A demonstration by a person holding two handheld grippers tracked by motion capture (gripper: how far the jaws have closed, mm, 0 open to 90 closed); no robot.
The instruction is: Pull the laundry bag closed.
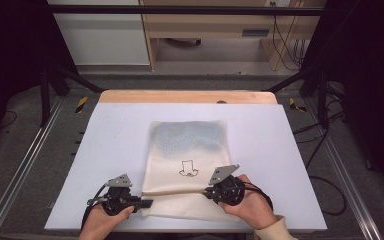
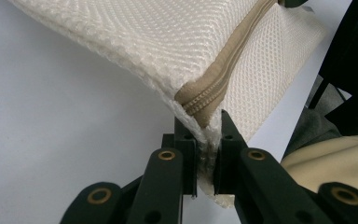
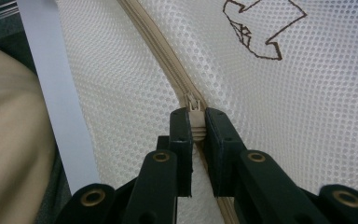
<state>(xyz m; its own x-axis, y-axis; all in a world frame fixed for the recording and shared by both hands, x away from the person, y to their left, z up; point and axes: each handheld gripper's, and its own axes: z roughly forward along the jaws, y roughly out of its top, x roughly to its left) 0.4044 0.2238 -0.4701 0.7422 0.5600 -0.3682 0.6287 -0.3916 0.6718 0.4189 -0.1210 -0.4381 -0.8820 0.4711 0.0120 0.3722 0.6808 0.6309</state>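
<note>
A cream mesh bag [image 1: 185,165] with a small dark drawing [image 1: 188,168] lies flat in the middle of the table, something grey showing through its far half. A tan zipper [image 3: 161,51] runs across its near end. My left gripper [image 1: 147,203] is shut on the bag's near-left corner [image 2: 204,122], where the zipper ends. My right gripper [image 1: 206,191] is shut on the zipper's pull tab [image 3: 196,122], partway along the zipper toward the right. Each gripper is held by a hand at the table's front edge.
The white table top [image 1: 110,145] has a wooden strip [image 1: 187,97] along its far edge. Black frame legs stand at both sides, and cables trail on the floor to the right. A beige sleeve [image 1: 275,231] shows at the bottom right.
</note>
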